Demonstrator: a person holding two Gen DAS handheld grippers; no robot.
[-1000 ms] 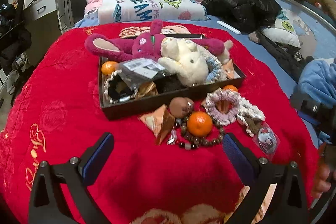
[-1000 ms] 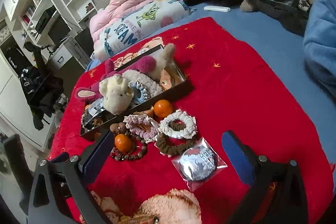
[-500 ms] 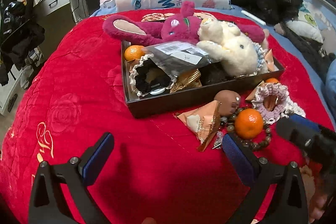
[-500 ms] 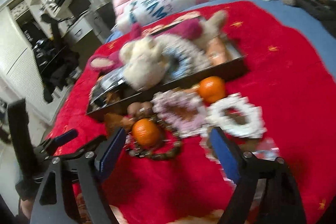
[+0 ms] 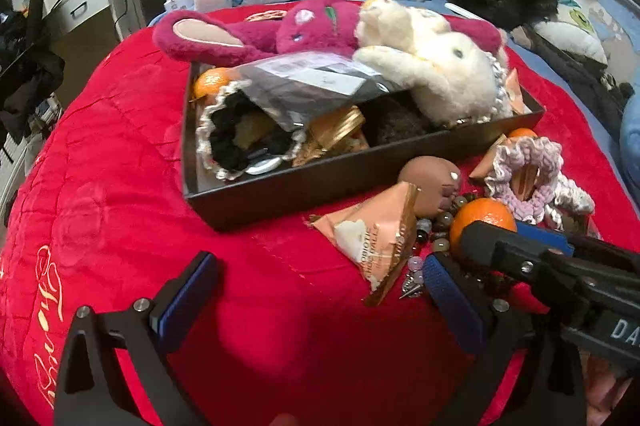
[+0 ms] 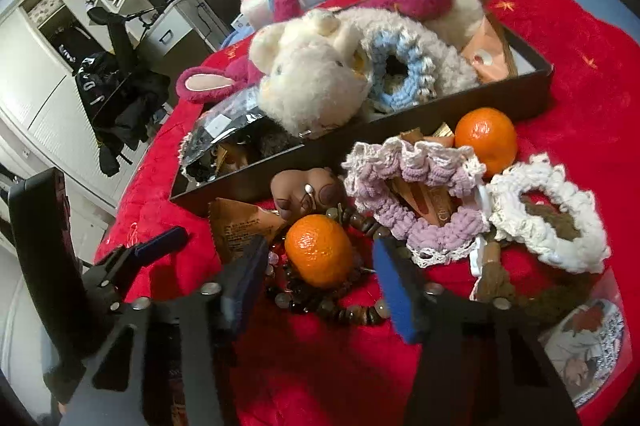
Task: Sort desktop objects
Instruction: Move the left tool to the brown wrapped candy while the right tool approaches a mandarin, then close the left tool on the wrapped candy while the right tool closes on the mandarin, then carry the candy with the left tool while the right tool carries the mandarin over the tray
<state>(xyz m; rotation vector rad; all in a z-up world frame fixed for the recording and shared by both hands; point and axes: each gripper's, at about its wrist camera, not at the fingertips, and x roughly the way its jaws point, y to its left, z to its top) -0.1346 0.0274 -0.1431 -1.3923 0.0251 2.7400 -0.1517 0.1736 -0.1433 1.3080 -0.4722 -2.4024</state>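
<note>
1. The right tool (image 6: pixel 320 278) sits low over the red blanket (image 6: pixel 580 58) on the bed, with its blue pads on either side of an orange mandarin (image 6: pixel 319 251). Its jaws have just been closing; a gap still shows on each side of the fruit, so the pads are not pressing on it.
2. That mandarin lies inside a loop of brown bead bracelet (image 6: pixel 340 310), just in front of the dark tray (image 6: pixel 532 94).
3. A second mandarin (image 6: pixel 485 139) rests against the tray's front wall, touching a lilac crocheted scrunchie (image 6: pixel 436 222); a white scrunchie (image 6: pixel 560 234) lies beside it.
4. The tray holds a cream plush toy (image 6: pixel 308 82), a magenta plush rabbit (image 5: pixel 312 26), a blue-and-white scrunchie (image 6: pixel 404 66) and a grey plastic bag (image 5: pixel 304 90).
5. The left tool (image 5: pixel 316 298) hovers over bare blanket with its jaws wide apart and nothing between them; a triangular snack packet (image 5: pixel 376 230) lies just beyond it.
</note>
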